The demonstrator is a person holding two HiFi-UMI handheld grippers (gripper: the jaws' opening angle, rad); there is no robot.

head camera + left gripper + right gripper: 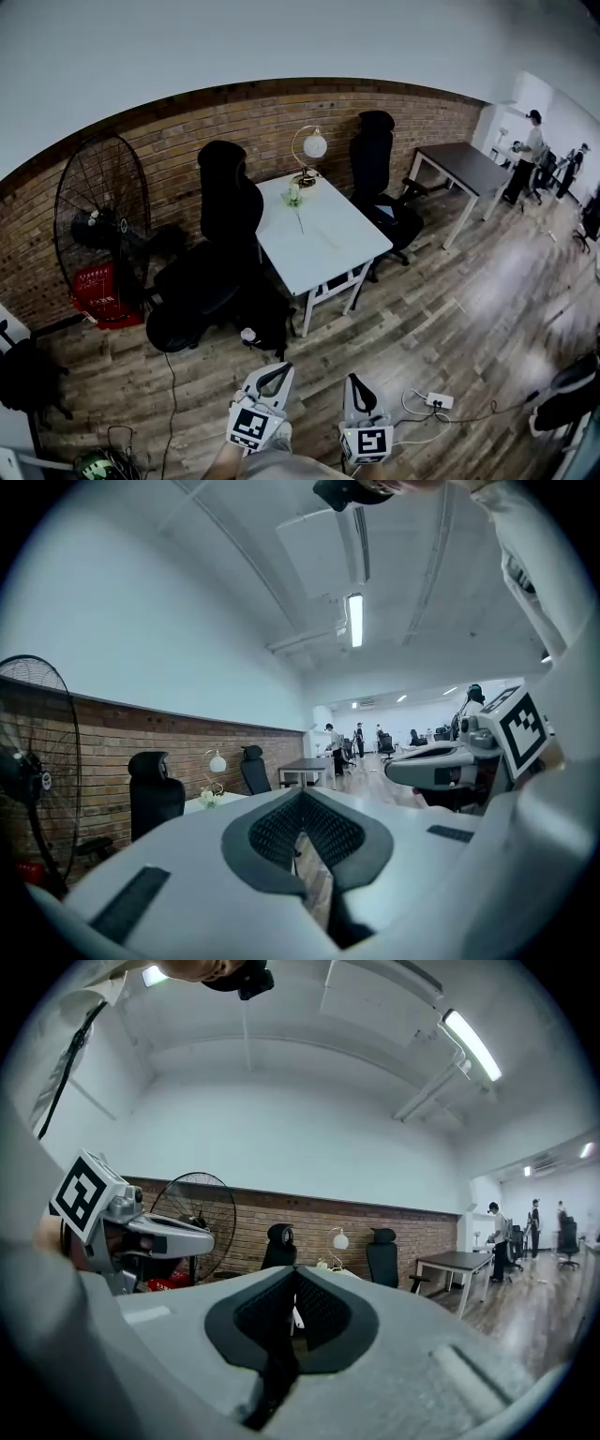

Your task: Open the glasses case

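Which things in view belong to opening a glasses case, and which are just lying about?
Job: left gripper, right gripper, both shut, empty; no glasses case visible.
Lying about: white rectangular table, round-globe desk lamp, black office chairs, black round floor fan, white power strip.

An open-plan office: a white table (323, 239) and a dark desk (464, 164) stand on a wood floor (450, 319) with black swivel chairs (230, 202) beside a brick wall (281, 108). A strip light (354, 621) hangs overhead, and people (530, 141) stand at the far end.
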